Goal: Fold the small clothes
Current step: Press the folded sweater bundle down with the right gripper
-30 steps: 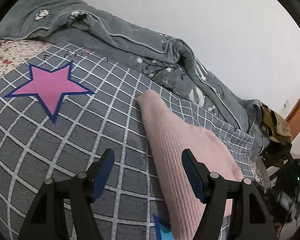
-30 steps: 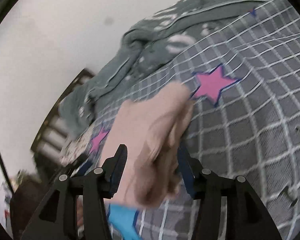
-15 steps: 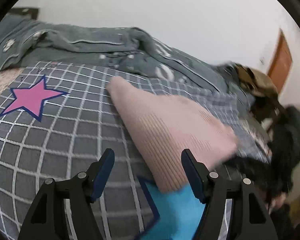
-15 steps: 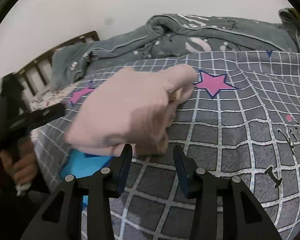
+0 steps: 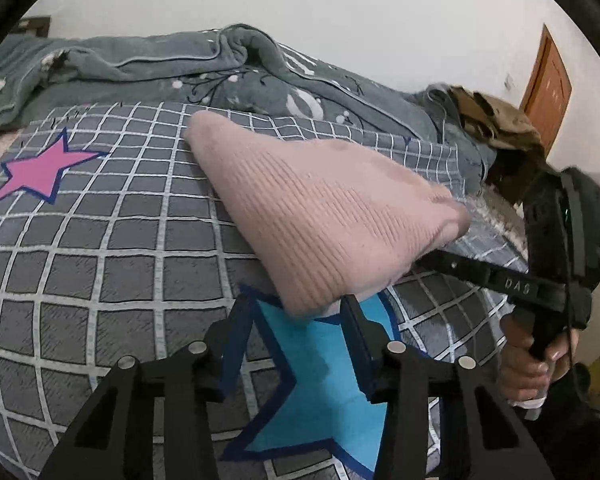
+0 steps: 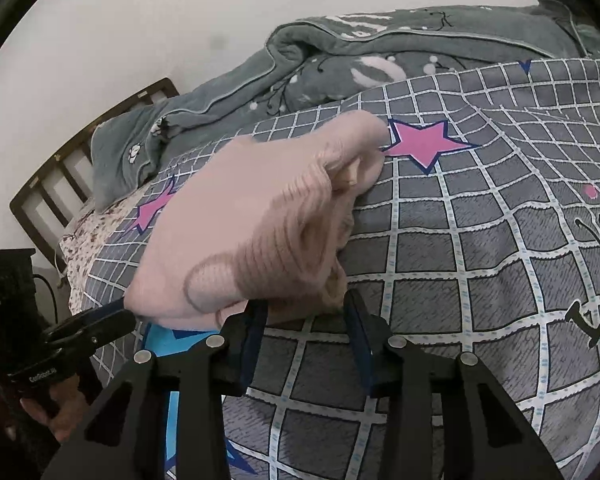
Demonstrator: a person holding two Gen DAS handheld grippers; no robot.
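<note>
— Slippage is your main risk. Your left gripper and right gripper both have their jaws parted, each set at the near edge of the pink knit garment, and neither is clamped on it. The garment lies bunched on the bed, its near end over the blue star.

— So what goes wrong if I close now?

— You may catch only the top layer. On the right side the cloth is rumpled into loose folds, so a shallow bite would likely pull one ply and leave the rest behind, skewing the fold. Uneven pulls between your two hands could twist it too.

— And the surface?

— Soft: a grey checked cover with pink stars, which may ruck up under the fingers. A grey blanket is heaped along the white wall, a slatted headboard sits at one end, and a wooden door at the other.
</note>
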